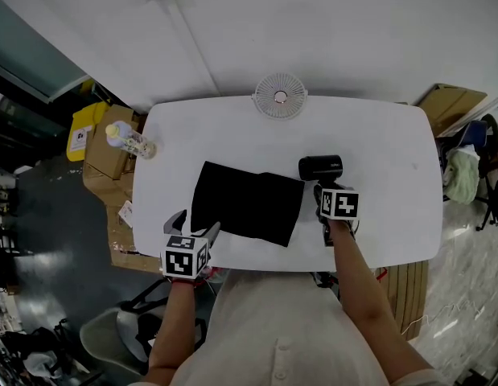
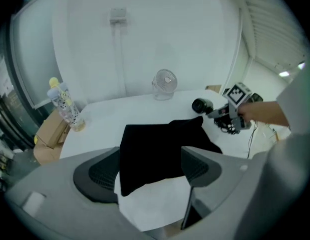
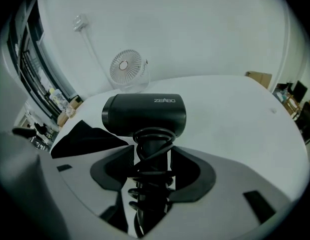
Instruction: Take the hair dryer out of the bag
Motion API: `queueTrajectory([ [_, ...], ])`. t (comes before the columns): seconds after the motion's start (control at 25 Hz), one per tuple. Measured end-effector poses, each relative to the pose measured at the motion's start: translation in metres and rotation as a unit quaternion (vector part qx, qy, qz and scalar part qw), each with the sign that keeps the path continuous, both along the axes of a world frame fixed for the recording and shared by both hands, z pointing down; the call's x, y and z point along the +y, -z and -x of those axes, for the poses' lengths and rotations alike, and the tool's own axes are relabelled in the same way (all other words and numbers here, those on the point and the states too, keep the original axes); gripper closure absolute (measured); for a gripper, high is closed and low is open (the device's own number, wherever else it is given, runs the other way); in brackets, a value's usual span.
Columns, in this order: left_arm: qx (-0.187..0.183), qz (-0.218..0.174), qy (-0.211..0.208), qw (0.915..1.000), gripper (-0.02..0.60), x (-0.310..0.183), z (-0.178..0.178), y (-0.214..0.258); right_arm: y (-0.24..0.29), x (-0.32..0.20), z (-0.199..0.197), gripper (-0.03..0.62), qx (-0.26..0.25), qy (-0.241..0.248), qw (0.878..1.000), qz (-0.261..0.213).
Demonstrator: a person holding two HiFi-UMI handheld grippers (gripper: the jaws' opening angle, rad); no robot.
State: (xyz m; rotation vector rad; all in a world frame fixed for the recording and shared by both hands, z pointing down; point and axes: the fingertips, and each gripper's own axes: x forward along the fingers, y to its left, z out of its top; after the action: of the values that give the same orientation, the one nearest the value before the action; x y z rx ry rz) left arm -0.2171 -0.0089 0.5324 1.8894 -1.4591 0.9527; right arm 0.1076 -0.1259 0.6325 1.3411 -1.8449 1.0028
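My right tongs (image 3: 152, 166) pinch the hair dryer (image 3: 144, 113) handle, just right of the bag (image 1: 247, 201). My left tongs (image 1: 195, 225) spread, empty, at the desk (image 1: 377, 143) front edge.

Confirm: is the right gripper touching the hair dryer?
Touching. The right gripper view shows the right gripper closed on the hair dryer, with both pads pressed against its cord-wrapped handle.

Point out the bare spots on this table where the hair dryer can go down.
Widest bare patch: the right end of the table, beyond the hair dryer. Also free: the strip between fan and bag, and between bottle and fan. Crowded: the middle, bag beside hair dryer.
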Motion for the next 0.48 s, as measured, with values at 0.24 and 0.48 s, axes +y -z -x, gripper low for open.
queueTrajectory([
  [0.24,0.133,-0.034,-0.033,0.9899,0.216,-0.026,-0.076,0.017,-0.011,-0.001,0.003,0.358,0.026,-0.001,1.000,0.007],
  [0.48,0.208,-0.048,-0.064,0.9749,0.218,-0.039,-0.124,0.025,-0.016,-0.001,0.003,0.356,0.049,0.008,0.999,0.010],
])
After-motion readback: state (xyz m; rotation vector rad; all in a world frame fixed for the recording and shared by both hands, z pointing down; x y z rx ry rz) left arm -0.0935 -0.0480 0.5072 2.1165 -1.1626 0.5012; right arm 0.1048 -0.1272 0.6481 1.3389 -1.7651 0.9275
